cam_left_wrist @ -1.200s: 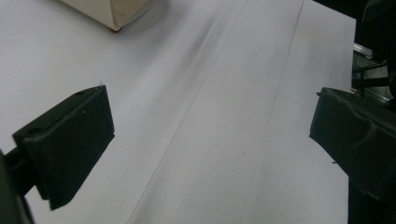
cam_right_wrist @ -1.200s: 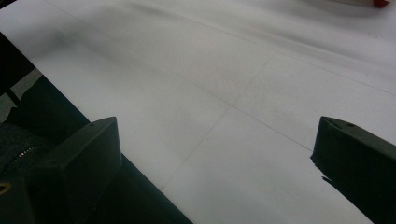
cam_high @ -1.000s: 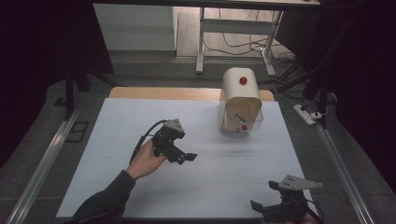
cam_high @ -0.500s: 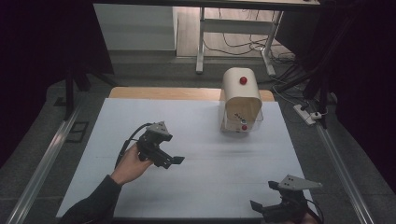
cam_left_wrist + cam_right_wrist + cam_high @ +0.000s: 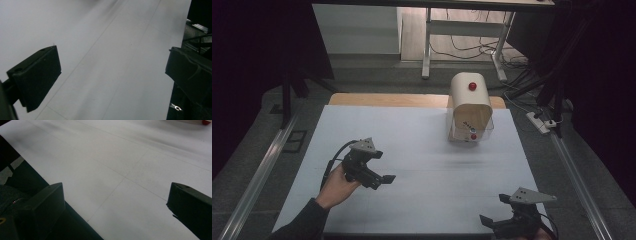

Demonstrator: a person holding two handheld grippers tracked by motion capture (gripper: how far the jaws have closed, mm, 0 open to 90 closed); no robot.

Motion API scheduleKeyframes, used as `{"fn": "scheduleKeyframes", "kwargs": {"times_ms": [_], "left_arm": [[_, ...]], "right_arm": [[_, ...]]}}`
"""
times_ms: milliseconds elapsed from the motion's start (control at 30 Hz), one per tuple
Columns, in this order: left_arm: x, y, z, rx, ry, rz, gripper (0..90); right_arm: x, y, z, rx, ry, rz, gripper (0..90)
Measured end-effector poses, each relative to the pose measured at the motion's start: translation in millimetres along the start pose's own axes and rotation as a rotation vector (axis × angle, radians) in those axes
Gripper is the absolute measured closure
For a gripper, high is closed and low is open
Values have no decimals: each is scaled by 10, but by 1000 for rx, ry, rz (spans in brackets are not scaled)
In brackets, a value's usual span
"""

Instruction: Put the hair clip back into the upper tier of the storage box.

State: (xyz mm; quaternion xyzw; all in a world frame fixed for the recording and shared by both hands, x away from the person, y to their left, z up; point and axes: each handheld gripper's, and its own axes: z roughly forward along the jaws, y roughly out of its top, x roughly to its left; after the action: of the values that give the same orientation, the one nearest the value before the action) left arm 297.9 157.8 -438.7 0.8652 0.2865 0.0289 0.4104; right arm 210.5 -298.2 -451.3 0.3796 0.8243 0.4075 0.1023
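We see a cream-coloured, arch-topped appliance (image 5: 470, 107) standing upright on the white worktop (image 5: 422, 150), toward its far right part, just in front of the bare wooden strip (image 5: 387, 100) along the far edge. A red knob (image 5: 472, 86) sits on its rounded top. Its near face carries a small red button (image 5: 473, 136) low down, with dark markings above that we cannot read. Nothing touches it.

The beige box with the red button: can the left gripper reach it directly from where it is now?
Probably yes. The left gripper hangs open over the white table, and nothing lies between it and the beige box at the far right. It is still well apart from it.
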Motion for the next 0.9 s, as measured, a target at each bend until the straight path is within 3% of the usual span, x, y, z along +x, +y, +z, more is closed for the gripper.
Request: {"fn": "scheduleKeyframes", "kwargs": {"times_ms": [267,400,633,900], "left_arm": [[-16,-177,-135,18,31,3,0],[43,-323,-229,-24,38,-60,0],[1,-467,-346,-58,67,-84,0],[-74,-631,-450,-95,76,-149,0]], "right_arm": [[-3,-1,0,-1,5,2,11],[-1,1,2,2,5,0,11],[0,3,4,2,4,0,11],[0,3,3,1,5,0,11]]}}
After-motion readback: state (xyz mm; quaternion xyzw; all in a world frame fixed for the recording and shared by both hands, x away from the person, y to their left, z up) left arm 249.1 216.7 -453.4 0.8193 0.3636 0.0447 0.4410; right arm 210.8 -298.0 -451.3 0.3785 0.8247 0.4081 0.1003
